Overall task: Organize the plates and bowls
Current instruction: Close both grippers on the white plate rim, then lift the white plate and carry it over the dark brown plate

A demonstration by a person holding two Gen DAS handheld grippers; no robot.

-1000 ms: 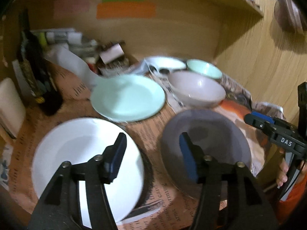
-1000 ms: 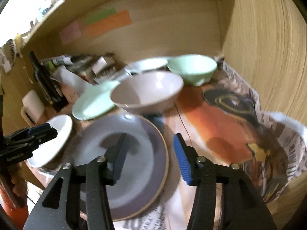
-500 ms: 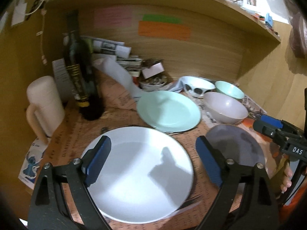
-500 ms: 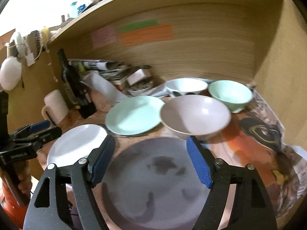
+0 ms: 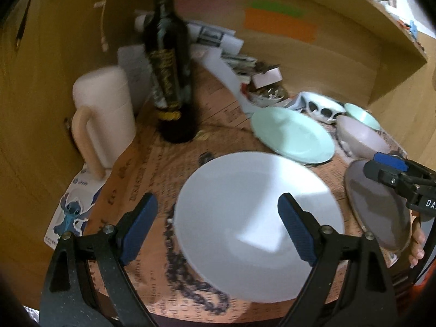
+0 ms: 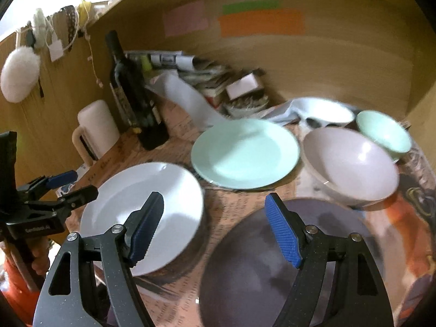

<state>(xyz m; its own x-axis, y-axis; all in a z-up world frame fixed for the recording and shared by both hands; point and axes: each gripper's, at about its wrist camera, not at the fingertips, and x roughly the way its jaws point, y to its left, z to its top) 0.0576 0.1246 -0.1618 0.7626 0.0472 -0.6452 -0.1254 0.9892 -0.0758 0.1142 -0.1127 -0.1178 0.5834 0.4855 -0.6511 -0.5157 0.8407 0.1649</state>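
Observation:
A white plate [image 5: 259, 226] [image 6: 141, 212] lies at the front left of the newspaper-covered table. To its right is a grey plate [image 5: 376, 204] [image 6: 299, 267]. Behind them are a mint plate [image 5: 291, 135] [image 6: 245, 152], a pinkish bowl [image 5: 362, 139] [image 6: 351, 166], a mint bowl [image 5: 359, 111] [image 6: 384, 130] and a white bowl [image 5: 321, 106] [image 6: 324, 110]. My left gripper [image 5: 218, 200] [image 6: 81, 184] hovers open over the white plate's left part, holding nothing. My right gripper [image 6: 214, 199] [image 5: 378, 164] hangs open and empty above the gap between the white and grey plates.
A dark bottle [image 5: 169, 81] [image 6: 130, 95] and a cream mug [image 5: 106, 114] [image 6: 95, 128] stand at the left. Papers and a small box [image 5: 267, 77] are piled at the back. Wooden walls [image 5: 395, 87] close in the left, back and right.
Both grippers opened wider and drew back and to the left. The bottle and mug came into view. No dish moved.

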